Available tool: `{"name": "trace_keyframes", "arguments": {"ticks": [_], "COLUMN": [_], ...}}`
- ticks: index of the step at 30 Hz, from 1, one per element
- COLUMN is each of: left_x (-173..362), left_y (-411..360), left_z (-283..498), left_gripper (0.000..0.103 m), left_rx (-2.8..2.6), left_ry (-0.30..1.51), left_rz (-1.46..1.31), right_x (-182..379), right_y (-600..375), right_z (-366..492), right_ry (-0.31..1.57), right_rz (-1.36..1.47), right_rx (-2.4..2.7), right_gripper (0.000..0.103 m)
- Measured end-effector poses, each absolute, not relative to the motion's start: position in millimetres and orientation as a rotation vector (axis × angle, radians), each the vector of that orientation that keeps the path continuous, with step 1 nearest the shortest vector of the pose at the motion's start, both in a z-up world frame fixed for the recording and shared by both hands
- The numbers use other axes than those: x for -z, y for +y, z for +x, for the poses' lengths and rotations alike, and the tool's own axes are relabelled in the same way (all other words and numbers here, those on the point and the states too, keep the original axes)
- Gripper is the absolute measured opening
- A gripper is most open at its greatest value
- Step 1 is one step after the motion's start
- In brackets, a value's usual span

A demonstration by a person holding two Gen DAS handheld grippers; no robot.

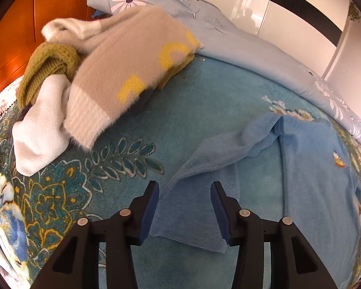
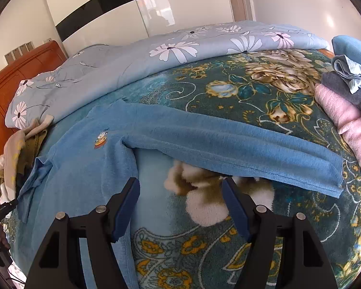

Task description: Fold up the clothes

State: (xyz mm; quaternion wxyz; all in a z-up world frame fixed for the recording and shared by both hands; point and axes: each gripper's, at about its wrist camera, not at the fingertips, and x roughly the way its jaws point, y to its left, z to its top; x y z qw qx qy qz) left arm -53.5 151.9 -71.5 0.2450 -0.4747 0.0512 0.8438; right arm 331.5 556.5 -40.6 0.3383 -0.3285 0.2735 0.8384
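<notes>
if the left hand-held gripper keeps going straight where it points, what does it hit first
Most likely the blue top's sleeve, which lies between the open left hand-held gripper fingers on the floral blanket; depth is hard to judge.

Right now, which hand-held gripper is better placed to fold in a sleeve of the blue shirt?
Left: the left hand-held gripper is open directly over a sleeve; the right hand-held gripper is above blanket.

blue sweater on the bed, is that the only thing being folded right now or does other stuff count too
In the job:
- blue sweater
- left gripper, open over its sleeve
- right gripper, open

Lying about:
- unfolded clothes pile
- folded stack
- floral quilt
- blanket
</notes>
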Motion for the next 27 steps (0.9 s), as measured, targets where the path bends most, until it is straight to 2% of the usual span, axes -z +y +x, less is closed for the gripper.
{"name": "trace_keyframes", "arguments": {"ticks": [4,6,7,8,16,22,25,27], "left_x": [88.9,87.6,85.2,82.8,-20.2,65.3,90.3,88.9], "left_y": [147.2,147.4,149.2,151.0,167.9,154.9,140.3,130.0], "left_z": [-63.1,-64.5,-65.4,-66.2,-49.5,-37.4,-34.5,-39.6], "left_gripper": [0.047,0.028,0.008,0.004,0.004,0.004,0.007,0.007], "left_rx": [-2.281,-2.280,-2.281,-2.282,-2.559,-2.427,-2.361,-2.348], "left_ry": [0.108,0.087,0.086,0.086,0.317,0.623,0.585,0.474], "left_rz": [-1.357,-1.347,-1.341,-1.335,-0.785,-1.052,-1.186,-1.222], "right_x": [44.8,47.4,48.2,48.8,42.8,55.3,59.0,58.3], "right_y": [553.5,551.7,550.7,550.2,548.3,548.1,544.0,540.9], "right_z": [326.9,324.2,323.3,322.2,318.9,318.1,313.5,311.3], "right_ry": [0.719,0.728,0.731,0.733,0.720,0.779,0.766,0.759], "right_rz": [-0.885,-0.901,-0.905,-0.908,-0.904,-0.930,-0.968,-0.975], "right_rx": [-2.188,-2.192,-2.194,-2.195,-2.205,-2.195,-2.201,-2.209], "right_gripper": [0.072,0.072,0.072,0.072,0.072,0.072,0.072,0.072]}}
